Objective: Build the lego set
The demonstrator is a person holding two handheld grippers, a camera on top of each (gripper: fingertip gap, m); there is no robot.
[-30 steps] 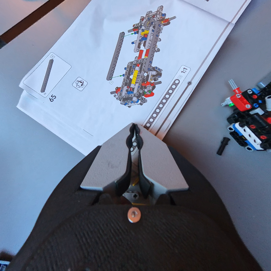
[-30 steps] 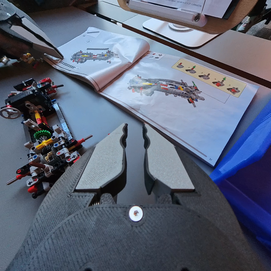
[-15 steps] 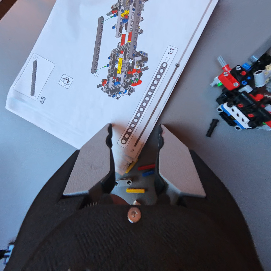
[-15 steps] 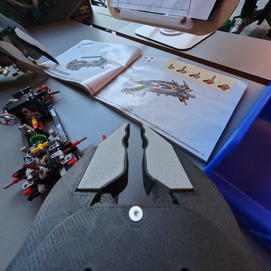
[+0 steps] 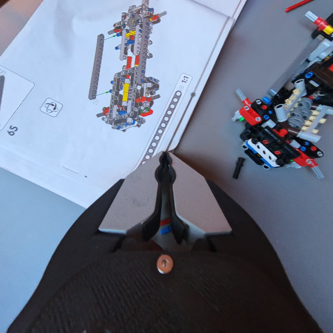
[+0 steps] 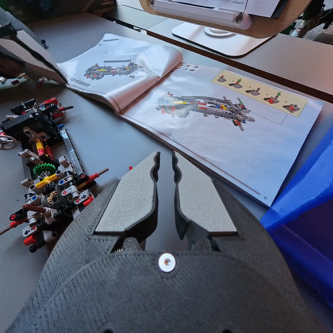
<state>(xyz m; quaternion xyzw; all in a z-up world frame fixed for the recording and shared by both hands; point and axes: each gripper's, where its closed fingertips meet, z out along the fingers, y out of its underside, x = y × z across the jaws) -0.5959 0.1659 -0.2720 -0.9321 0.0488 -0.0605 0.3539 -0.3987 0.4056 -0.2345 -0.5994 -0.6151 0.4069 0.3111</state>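
Left gripper (image 5: 165,156): fingers pressed together at the corner of the instruction booklet (image 5: 75,93); the blur hides whether a page is pinched.
Booklet: lies open on the grey table (image 6: 108,137); any lift wants a slow peel.
Loose black pin (image 5: 238,167): just beside the brick chassis (image 5: 281,129).
Right gripper (image 6: 165,158): slightly spread, nothing between its fingers, hovering between chassis and booklet edge.
Blue bin (image 6: 306,207): far right.
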